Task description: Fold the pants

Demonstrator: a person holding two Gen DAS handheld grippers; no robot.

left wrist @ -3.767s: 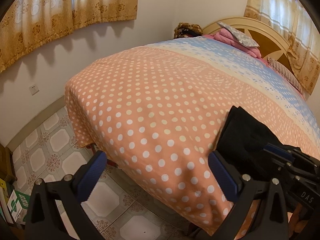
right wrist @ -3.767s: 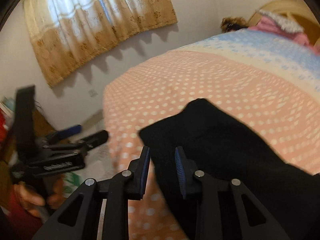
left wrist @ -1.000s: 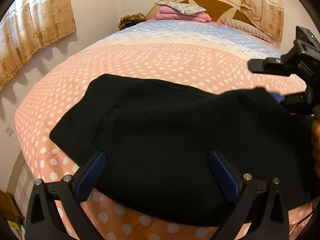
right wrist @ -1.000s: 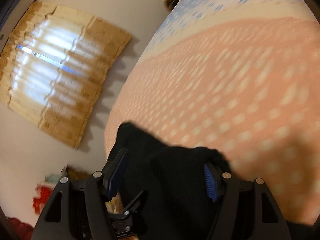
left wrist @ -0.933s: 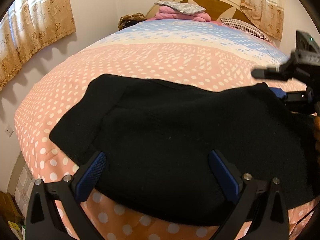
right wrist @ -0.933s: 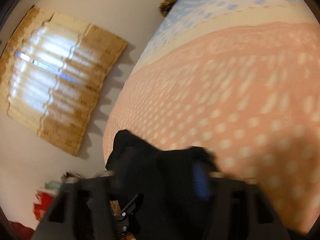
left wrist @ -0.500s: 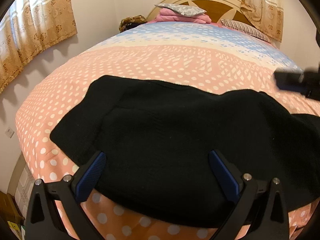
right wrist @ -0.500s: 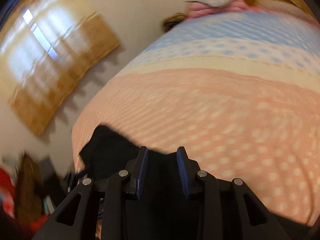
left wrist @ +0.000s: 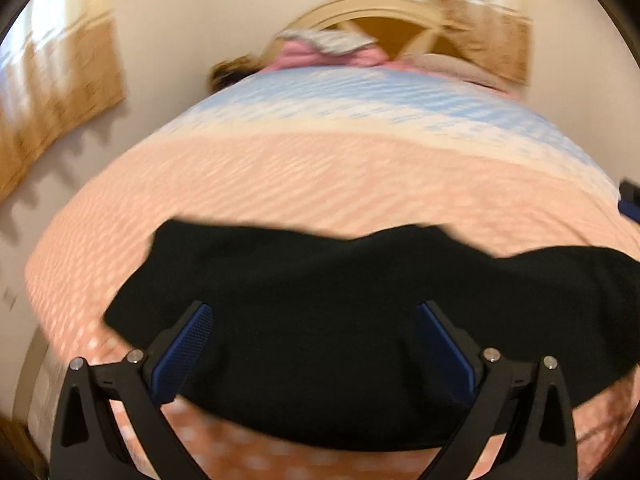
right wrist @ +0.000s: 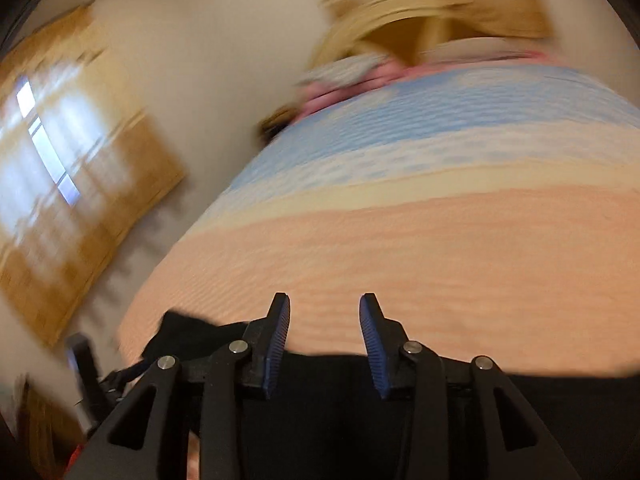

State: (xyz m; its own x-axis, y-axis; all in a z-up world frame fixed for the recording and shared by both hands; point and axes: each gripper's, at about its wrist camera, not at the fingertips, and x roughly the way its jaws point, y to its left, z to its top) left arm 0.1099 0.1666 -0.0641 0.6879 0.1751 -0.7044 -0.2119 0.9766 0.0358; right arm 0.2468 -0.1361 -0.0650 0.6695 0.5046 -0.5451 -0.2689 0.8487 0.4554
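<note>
Both grippers looked like the same build. The left gripper (left wrist: 312,344) had two matte black plastic fingers with triangular cutouts in the frame, plus shiny round silver screws near each knuckle, two a side. The pads (left wrist: 182,354) were a deep blue with a fine ribbed grip texture. The right gripper (right wrist: 324,344) was the same deal: black angular arms, triangle-shaped holes, silver screw heads in a row, and slim blue ribbed pads (right wrist: 276,344) on the inner faces. No skin, sleeves or cables could be made out clearly, everything was pretty blurred.
</note>
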